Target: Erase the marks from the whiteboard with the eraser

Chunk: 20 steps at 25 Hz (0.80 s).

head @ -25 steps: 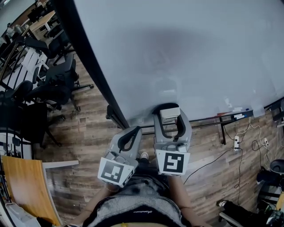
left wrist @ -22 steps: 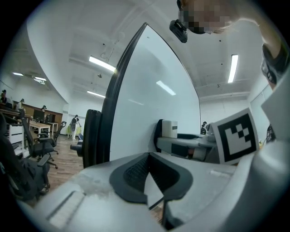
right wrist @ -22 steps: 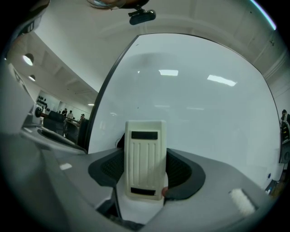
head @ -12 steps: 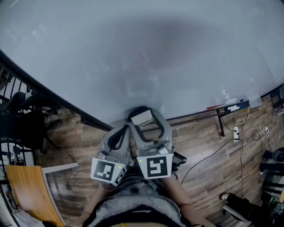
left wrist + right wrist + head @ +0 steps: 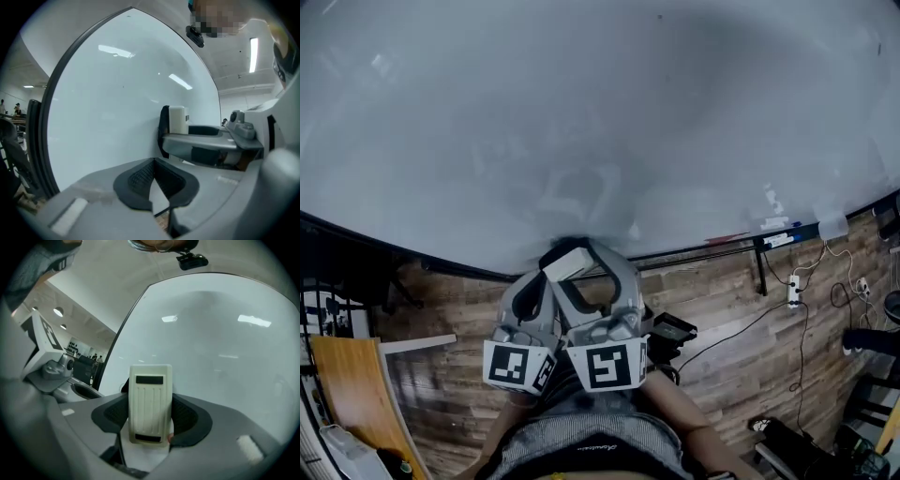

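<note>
The whiteboard (image 5: pixel 609 103) fills the upper head view, with faint grey smudges (image 5: pixel 577 192) low in its middle. My right gripper (image 5: pixel 578 260) is shut on the cream, ribbed eraser (image 5: pixel 572 263), which sits at the board's bottom edge. In the right gripper view the eraser (image 5: pixel 150 401) stands upright between the black pads (image 5: pixel 192 420), facing the whiteboard (image 5: pixel 225 348). My left gripper (image 5: pixel 531 286) hangs just left of it, jaws shut on nothing. The left gripper view shows its own pads (image 5: pixel 140 178) meeting, the whiteboard (image 5: pixel 112 117) ahead and the eraser (image 5: pixel 177 120) to the right.
A marker ledge (image 5: pixel 773 234) with pens runs under the board's right part. A power strip and cables (image 5: pixel 794 292) lie on the wooden floor. A black item (image 5: pixel 672 330) sits by my right side. A wooden table corner (image 5: pixel 347 394) stands at lower left.
Both grippers have drifted left and slightly down in the picture, the right one carrying the eraser. The board's left edge and the chairs beyond it have slid out of view.
</note>
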Motion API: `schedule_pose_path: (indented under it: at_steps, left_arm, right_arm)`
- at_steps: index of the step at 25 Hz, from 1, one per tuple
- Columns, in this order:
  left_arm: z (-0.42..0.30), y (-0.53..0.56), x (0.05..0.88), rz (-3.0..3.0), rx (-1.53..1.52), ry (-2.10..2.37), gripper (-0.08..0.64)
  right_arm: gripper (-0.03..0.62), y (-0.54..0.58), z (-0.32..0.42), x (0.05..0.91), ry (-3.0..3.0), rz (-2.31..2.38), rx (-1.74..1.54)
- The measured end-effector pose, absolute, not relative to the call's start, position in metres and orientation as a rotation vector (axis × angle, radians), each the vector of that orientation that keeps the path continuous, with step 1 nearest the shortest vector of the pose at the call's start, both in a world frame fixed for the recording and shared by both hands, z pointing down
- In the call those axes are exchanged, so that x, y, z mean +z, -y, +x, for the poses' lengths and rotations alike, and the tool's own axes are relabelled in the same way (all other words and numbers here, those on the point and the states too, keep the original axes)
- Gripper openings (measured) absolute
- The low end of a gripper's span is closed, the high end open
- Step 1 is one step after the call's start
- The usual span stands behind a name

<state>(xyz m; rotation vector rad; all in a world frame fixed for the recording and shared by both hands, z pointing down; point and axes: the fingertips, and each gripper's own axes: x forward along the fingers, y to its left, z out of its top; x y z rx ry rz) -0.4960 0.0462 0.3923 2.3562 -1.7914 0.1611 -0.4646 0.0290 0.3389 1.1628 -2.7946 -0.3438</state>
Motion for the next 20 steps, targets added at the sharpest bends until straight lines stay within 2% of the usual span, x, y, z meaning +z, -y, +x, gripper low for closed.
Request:
schedule_pose_path:
  at_steps: [8,20]
  left_arm:
    - [-0.431,-0.024,0.393,2.324,0.168,1.842,0.003]
    - [-0.355,-0.014,0.399,2.279,0.103,1.864,0.003]
  right_arm:
    - [0.262,-0.003,-0.383,0.34,2.747,1.17,-0.452]
    - [0.264,0.032,-0.279,0.347,2.659,1.254,-0.415]
